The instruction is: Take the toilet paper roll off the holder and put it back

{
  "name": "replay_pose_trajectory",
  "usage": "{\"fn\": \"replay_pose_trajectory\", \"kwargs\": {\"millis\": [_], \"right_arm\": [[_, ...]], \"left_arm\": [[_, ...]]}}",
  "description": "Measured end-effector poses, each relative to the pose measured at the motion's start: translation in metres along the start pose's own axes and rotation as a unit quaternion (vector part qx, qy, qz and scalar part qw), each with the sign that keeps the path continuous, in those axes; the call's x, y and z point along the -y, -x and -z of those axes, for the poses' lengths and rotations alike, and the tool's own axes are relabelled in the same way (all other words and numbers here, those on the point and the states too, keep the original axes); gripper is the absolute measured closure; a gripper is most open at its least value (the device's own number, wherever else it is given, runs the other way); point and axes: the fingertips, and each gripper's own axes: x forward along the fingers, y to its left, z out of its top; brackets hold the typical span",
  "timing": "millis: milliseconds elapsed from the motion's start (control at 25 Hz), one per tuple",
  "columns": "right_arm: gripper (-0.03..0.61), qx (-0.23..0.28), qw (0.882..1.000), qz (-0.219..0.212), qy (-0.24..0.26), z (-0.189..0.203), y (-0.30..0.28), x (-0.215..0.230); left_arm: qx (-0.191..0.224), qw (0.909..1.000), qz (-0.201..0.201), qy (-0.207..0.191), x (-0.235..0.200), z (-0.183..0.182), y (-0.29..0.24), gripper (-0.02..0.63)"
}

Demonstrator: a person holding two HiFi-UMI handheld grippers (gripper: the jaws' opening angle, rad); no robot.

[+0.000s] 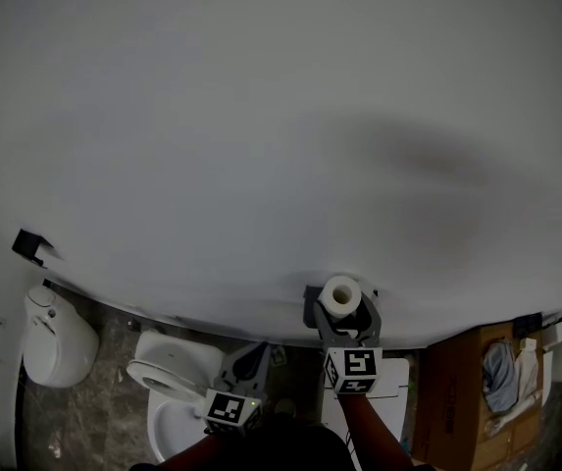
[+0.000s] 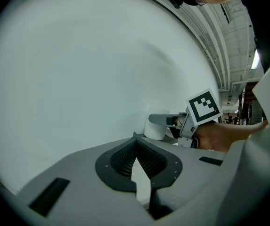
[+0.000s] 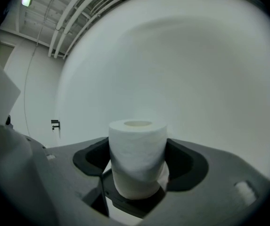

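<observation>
Gripping the toilet paper roll [image 3: 137,145] upright, right gripper [image 3: 138,160] has its jaws wide and pressed on the roll's sides, at the dark wall holder [image 1: 311,307]. Likely mid-task; reseating and release remain. Left gripper [image 2: 135,147] is closed, empty, near left. Wall close ahead, toilet [image 1: 163,376] lower left.

Two grippers are counted, the left gripper [image 1: 258,349] at seven o'clock, the right gripper [image 1: 343,310] at six; one toilet paper roll [image 1: 340,290], one toilet [image 1: 173,353] and one cardboard box [image 1: 457,386] are seen.
</observation>
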Motion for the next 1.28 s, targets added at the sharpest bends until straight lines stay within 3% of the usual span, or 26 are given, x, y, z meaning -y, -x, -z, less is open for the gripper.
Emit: {"fn": "replay_pose_trajectory", "kwargs": {"millis": [600,760,960,1200,1280], "right_arm": [[0.22,-0.015,1.0,0.013,0.012,0.008,-0.005,-0.005],[0.155,0.009,0.999,0.022,0.024,-0.006,0.002,-0.005],[0.151,0.038,0.999,0.015,0.019,-0.034,0.022,-0.012],[0.16,0.064,0.997,0.029,-0.011,-0.048,0.082,-0.02],[0.232,0.062,0.997,0.029,-0.026,-0.045,0.106,-0.026]], "left_arm": [[0.02,0.9998,0.001,-0.002,-0.016,0.008,0.012,0.597],[0.032,0.9994,0.009,-0.011,-0.012,0.009,0.018,0.597],[0.035,0.9992,0.013,-0.011,-0.007,0.008,0.026,0.597],[0.053,0.9984,0.009,-0.016,-0.006,-0.006,0.048,0.597],[0.056,0.9983,0.006,-0.015,-0.006,-0.007,0.059,0.597]]}}
